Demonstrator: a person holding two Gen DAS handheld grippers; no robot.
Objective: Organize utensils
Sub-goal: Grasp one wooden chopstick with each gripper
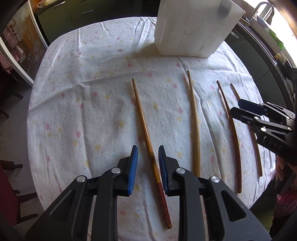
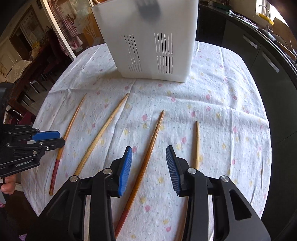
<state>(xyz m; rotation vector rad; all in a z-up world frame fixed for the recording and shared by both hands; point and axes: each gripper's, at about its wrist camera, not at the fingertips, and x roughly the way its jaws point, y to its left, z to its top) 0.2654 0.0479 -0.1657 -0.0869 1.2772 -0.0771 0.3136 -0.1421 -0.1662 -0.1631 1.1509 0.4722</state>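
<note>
Several wooden chopsticks lie side by side on a flowered tablecloth [image 1: 83,103]. In the left wrist view my left gripper [image 1: 148,157] is open, its blue pads on either side of the leftmost chopstick [image 1: 146,133], which has a red handle end. In the right wrist view my right gripper [image 2: 149,161] is open over a brown chopstick with a red end [image 2: 148,153]. A pale chopstick [image 2: 197,144] lies just right of it. A white slotted utensil holder [image 2: 150,42] stands at the far side of the table; a dark fork-like shape shows faintly through its wall. It also shows in the left wrist view [image 1: 193,27].
The right gripper [image 1: 239,109] shows at the right of the left wrist view, above two dark chopsticks [image 1: 232,128]. The left gripper [image 2: 53,139] shows at the left of the right wrist view. Dark kitchen cabinets [image 2: 259,55] and a sink tap [image 1: 259,9] lie beyond the table.
</note>
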